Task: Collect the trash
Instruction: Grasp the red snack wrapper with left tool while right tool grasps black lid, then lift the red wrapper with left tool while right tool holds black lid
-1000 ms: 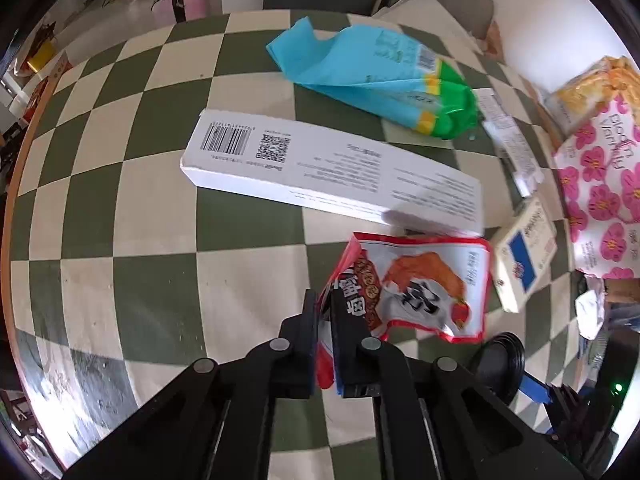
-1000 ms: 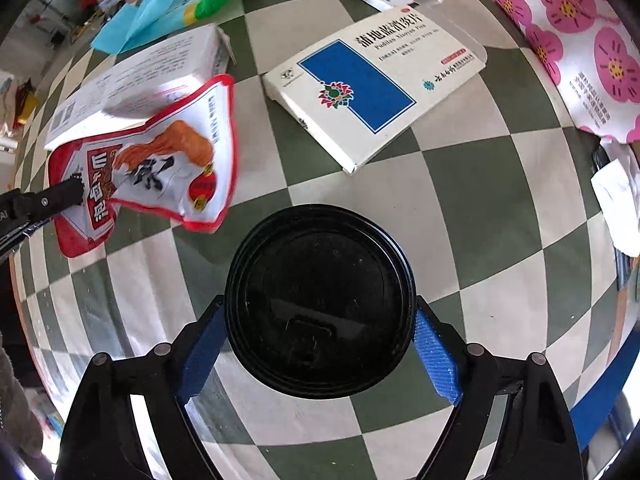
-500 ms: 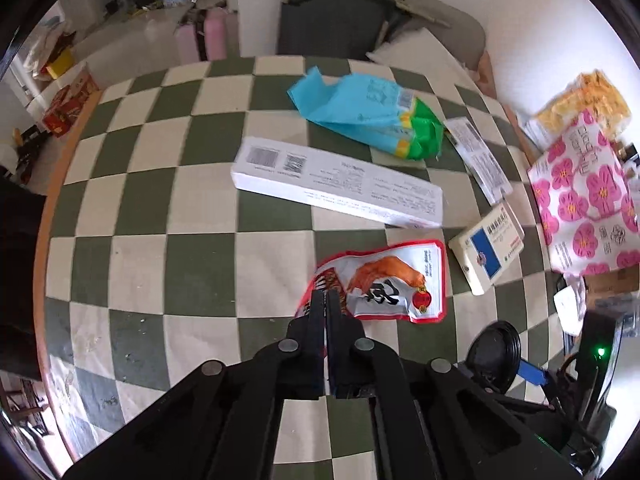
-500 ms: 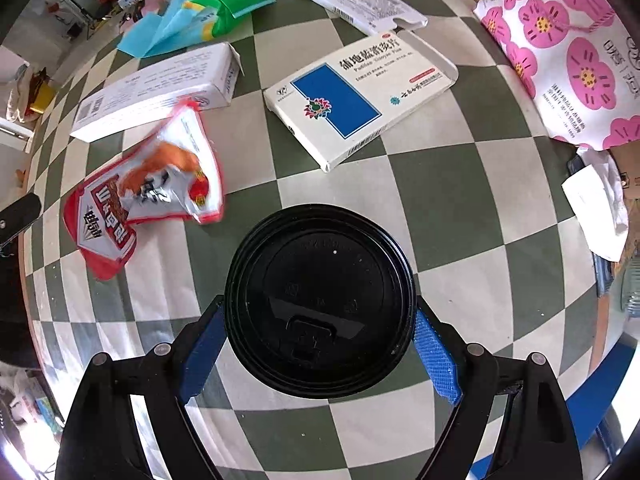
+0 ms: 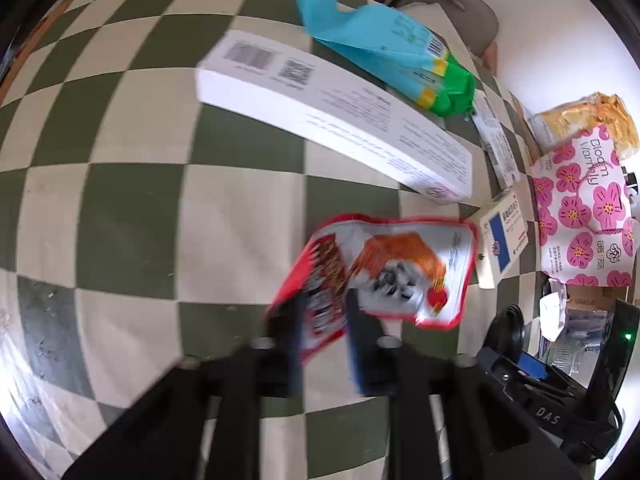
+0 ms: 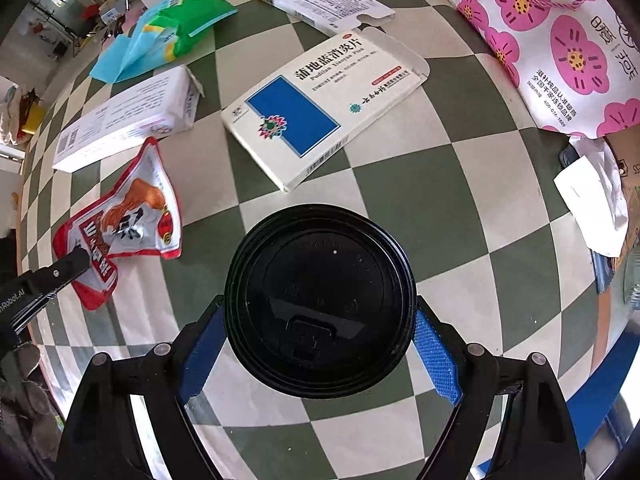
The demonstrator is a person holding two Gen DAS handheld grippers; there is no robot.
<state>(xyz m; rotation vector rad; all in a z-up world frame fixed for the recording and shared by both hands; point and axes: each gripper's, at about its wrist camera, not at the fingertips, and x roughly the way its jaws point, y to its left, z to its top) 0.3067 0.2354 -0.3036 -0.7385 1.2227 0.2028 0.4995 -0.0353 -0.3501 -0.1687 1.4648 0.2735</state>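
A red snack wrapper (image 5: pixel 384 272) lies on the checked tablecloth; it also shows in the right wrist view (image 6: pixel 120 224). My left gripper (image 5: pixel 320 320) is open, its blurred fingers on either side of the wrapper's near end. My right gripper (image 6: pixel 316 320) is shut on a black-lidded cup (image 6: pixel 320 300), which it holds above the table. The cup's lid also shows edge-on in the left wrist view (image 5: pixel 508 332).
A long white box (image 5: pixel 332 116), a blue-green bag (image 5: pixel 392 48), a blue-and-white medicine box (image 6: pixel 320 108), another flat carton (image 6: pixel 324 0) and a pink flowered bag (image 6: pixel 560 40) lie on the checked table (image 5: pixel 120 200). Crumpled white paper (image 6: pixel 596 196) sits at the right edge.
My left gripper let go of the wrapper, rose, then came back down with its jaws opened around the wrapper's near end. The right gripper kept its hold on the cup.
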